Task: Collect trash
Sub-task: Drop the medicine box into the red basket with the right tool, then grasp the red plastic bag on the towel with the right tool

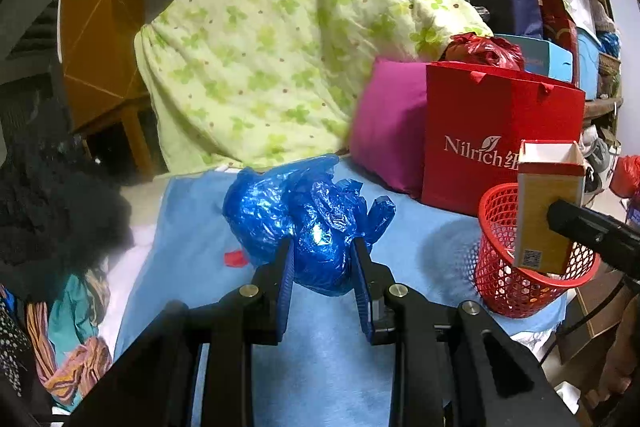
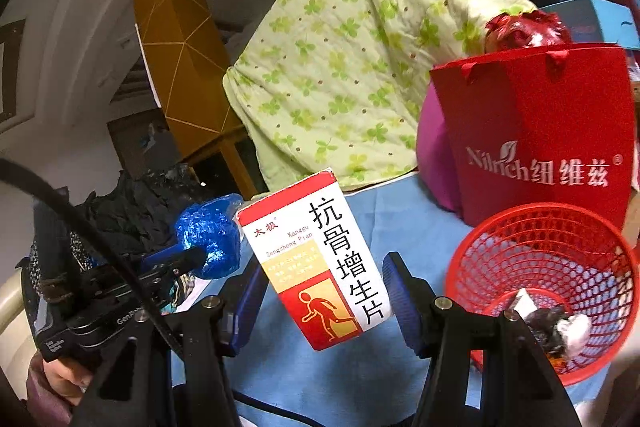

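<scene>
left gripper (image 1: 322, 259): jaws narrow, clamped on crumpled blue plastic bag (image 1: 308, 219), lifted over blue sheet (image 1: 320, 367). right gripper (image 2: 324, 291): jaws about half apart, clamped on sides of medicine box (image 2: 316, 263) (open top flap seen from left camera), tilted. red mesh basket (image 2: 548, 279) as landmark: box just left of its rim, blue bag farther left, red paper bag (image 2: 540, 131) right behind, green quilt (image 2: 352, 47) behind-left. basket mouth open, some scraps at bottom; bare sheet left of basket.

Green clover quilt (image 1: 272, 59), wooden cabinet (image 1: 100, 27)
</scene>
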{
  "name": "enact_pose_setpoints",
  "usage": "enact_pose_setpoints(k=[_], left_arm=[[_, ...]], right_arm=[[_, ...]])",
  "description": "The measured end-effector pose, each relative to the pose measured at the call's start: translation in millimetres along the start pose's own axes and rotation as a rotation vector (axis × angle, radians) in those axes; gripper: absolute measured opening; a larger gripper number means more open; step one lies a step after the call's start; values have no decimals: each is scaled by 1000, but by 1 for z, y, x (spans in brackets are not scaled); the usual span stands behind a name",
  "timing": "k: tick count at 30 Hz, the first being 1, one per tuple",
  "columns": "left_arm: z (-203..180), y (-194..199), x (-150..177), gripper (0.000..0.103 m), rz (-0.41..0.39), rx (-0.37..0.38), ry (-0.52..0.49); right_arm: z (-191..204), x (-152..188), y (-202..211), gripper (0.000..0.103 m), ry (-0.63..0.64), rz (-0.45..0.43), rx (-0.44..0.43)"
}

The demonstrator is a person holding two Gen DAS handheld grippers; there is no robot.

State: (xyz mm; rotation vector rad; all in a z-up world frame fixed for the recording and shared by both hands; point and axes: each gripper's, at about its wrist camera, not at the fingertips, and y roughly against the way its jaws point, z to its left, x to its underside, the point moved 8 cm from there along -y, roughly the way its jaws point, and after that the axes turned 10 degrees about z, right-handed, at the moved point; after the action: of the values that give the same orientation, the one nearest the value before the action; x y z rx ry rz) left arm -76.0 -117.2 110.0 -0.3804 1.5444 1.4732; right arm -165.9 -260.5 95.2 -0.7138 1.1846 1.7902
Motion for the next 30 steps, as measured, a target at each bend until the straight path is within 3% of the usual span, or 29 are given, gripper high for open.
enact_pose_setpoints(k=[6,10,13,20,21,25,30], left_arm=[[-17,4,-5,29,-5,7,-26],[-26,2,-6,29,-4,7,-44],[-28,-6,-1,29,19,18,-42],[-9,-25,15,29,74,3,-10],[-7,-26,17,29,76,2,-6],[3,-29,24,29,83,-8,10],[21,-38,42,29,118,-22,39]], right_arm=[[-13,-6,20,59,-12,-43,18],[-22,-4,18,40,-22,-27,37],[-33,6,4,40,-65,35,42],[-37,16,12,41,-45,70,15],[-36,21,10,43,-42,98,4],[-23,43,7,70,4,182,-36],[-19,85,-18,75,31,305,-24]])
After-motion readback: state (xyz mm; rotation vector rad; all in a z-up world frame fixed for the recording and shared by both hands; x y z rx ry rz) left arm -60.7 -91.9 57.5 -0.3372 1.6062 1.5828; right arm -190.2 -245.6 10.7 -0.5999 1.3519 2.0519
